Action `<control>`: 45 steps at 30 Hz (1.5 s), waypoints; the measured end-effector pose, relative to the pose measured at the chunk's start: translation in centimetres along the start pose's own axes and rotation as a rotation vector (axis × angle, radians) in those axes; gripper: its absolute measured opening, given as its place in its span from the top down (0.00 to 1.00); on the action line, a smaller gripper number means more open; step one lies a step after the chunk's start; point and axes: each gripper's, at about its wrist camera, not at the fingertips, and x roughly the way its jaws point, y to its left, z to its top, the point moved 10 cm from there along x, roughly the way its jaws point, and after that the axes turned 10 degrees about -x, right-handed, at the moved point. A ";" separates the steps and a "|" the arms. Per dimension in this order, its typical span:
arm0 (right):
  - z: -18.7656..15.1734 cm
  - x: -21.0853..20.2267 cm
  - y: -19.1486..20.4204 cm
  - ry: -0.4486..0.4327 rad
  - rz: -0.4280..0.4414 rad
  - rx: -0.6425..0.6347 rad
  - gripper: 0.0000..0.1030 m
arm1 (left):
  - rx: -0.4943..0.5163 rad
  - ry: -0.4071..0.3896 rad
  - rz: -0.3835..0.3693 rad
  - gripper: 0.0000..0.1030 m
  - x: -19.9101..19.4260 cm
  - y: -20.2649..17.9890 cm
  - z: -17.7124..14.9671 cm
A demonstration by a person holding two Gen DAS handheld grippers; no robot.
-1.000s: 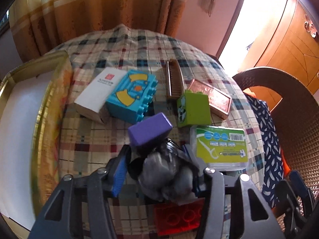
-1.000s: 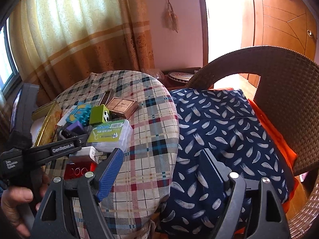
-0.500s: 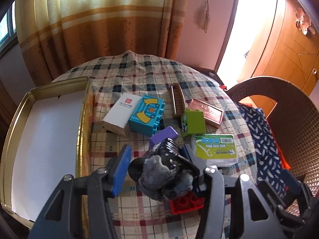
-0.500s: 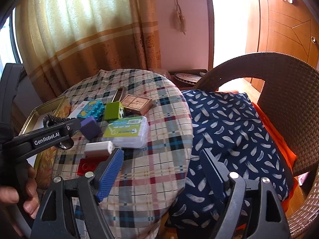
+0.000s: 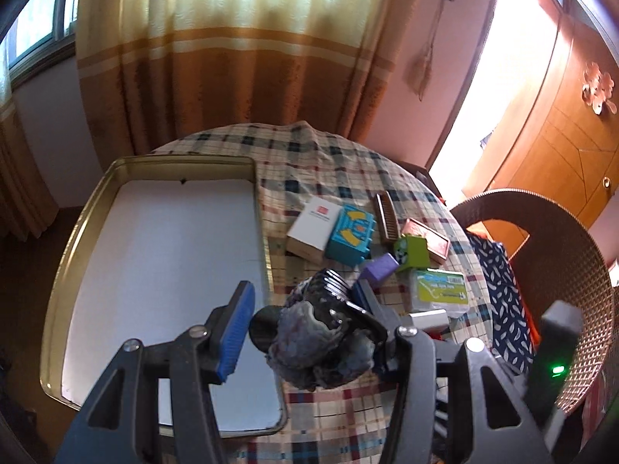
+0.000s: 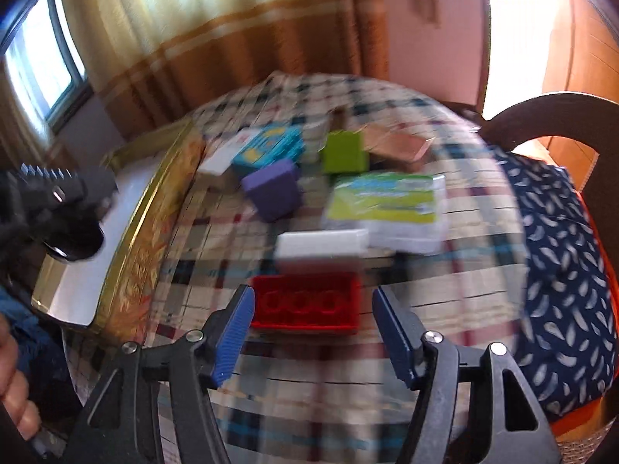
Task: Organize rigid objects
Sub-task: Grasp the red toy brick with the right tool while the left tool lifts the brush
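Left gripper carries a dark ribbed gadget toward the tray while the right gripper lines up on a red brick.

The left gripper [image 5: 309,332] is clamped on a black, ribbed object [image 5: 325,324] with a grey lumpy body, held above the bench beside the gold tray [image 5: 73,239]; it looks rigid but irregular, so the hold may be less secure than on a flat-sided piece. The right gripper [image 6: 313,332] has its jaws closing, with the red building brick [image 6: 305,305] lying on the plaid cloth just ahead of them, not yet pinched. The brick looks light, stiff and smooth plastic; its two short flat ends suit the pads best.
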 end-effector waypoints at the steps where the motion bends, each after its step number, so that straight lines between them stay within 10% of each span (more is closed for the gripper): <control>1: 0.2 0.3 0.3 -0.004 -0.008 -0.004 0.35 | -0.005 -0.002 0.001 0.50 0.0 0.3 0.1; 32: 0.5 1.7 4.6 0.030 0.014 -0.144 0.35 | -0.027 -0.012 0.028 0.50 0.1 4.0 0.3; 45: 7.0 -7.0 9.8 -0.221 0.045 -0.243 0.35 | -0.058 -0.097 0.126 0.50 -2.7 8.3 1.3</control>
